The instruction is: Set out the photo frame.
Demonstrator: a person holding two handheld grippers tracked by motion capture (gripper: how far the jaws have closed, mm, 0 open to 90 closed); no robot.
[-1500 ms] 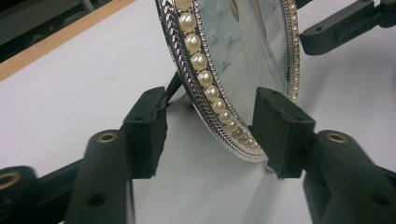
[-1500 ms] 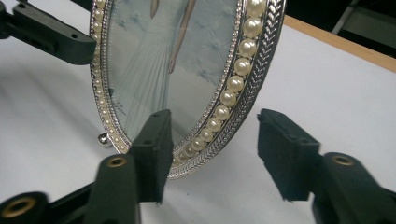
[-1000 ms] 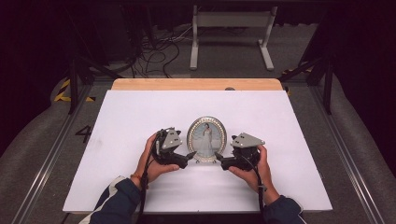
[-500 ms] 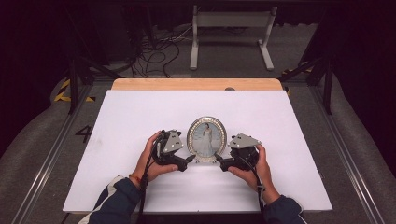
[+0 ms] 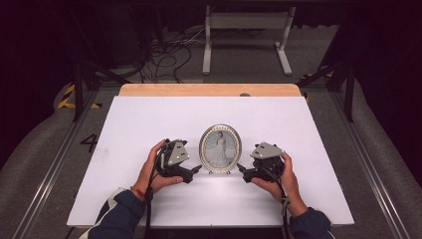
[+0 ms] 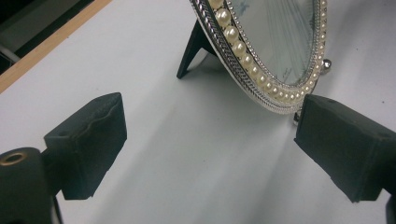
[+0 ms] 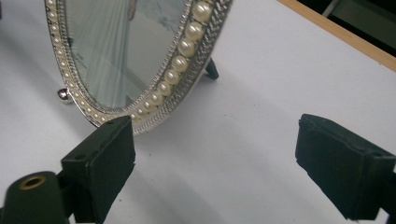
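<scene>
**Both grippers flanking the oval frame, holding nothing**

The pearl-edged picture frame (image 5: 220, 149) is standing upright on the white surface (image 5: 149, 119). The left gripper (image 5: 195, 171) and right gripper (image 5: 242, 169) are sitting beside its base, fingers (image 6: 88, 140) spread wide apart and gripping nothing.

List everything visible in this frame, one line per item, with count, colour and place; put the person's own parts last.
Picture frame: 1, oval, silver with pearl rim, upright on its black back stand, centre of the table.
Table: 1, white top with a wooden far edge.
Stand: 1, white, on the floor beyond the table.
Cables: several, dark, on the floor behind.
Left gripper: 1, black, open, left of the frame's base.
Right gripper: 1, black, open, right of the frame's base.
Hands: 2, dark blue sleeves, holding the grippers.
</scene>
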